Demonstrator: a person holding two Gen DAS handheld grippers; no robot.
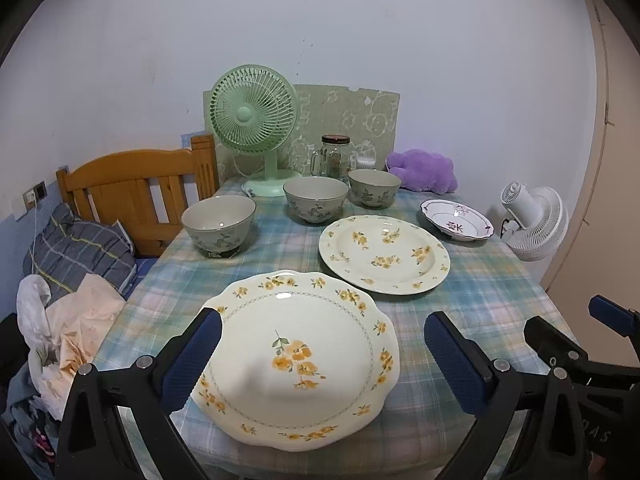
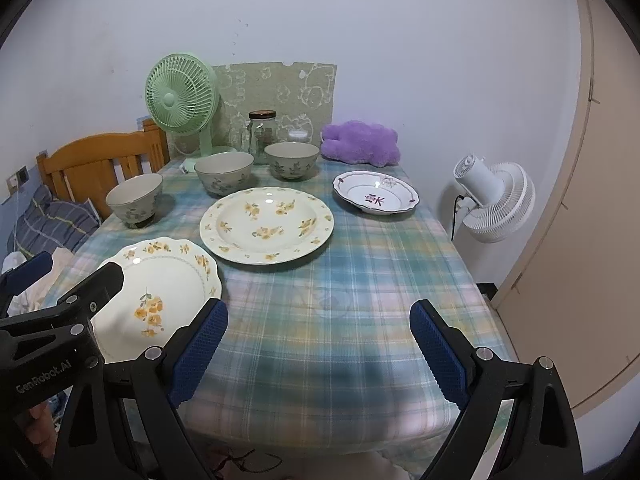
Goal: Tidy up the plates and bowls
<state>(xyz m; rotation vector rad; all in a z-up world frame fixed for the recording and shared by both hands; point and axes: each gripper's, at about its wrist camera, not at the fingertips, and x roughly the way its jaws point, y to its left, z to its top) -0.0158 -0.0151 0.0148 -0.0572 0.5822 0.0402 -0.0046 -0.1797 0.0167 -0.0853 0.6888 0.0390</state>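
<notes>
A scalloped cream plate with yellow flowers (image 1: pixel 296 360) (image 2: pixel 160 296) lies at the table's near left. My left gripper (image 1: pixel 322 344) is open and empty, hovering just above it. A round deep yellow-flower plate (image 1: pixel 384 254) (image 2: pixel 266 224) lies mid-table. A small white plate with purple trim (image 1: pixel 456 220) (image 2: pixel 376 192) lies far right. Three grey-green floral bowls (image 1: pixel 219 220) (image 1: pixel 316 198) (image 1: pixel 374 188) stand in a row behind. My right gripper (image 2: pixel 318 340) is open and empty over bare cloth at the near right.
The plaid tablecloth (image 2: pixel 360 280) covers the table. A green fan (image 1: pixel 256 120), a glass jar (image 1: pixel 335 156) and a purple plush (image 1: pixel 424 170) stand at the back. A white fan (image 2: pixel 496 200) is off the right edge. A wooden bed frame (image 1: pixel 136 188) and bedding are left.
</notes>
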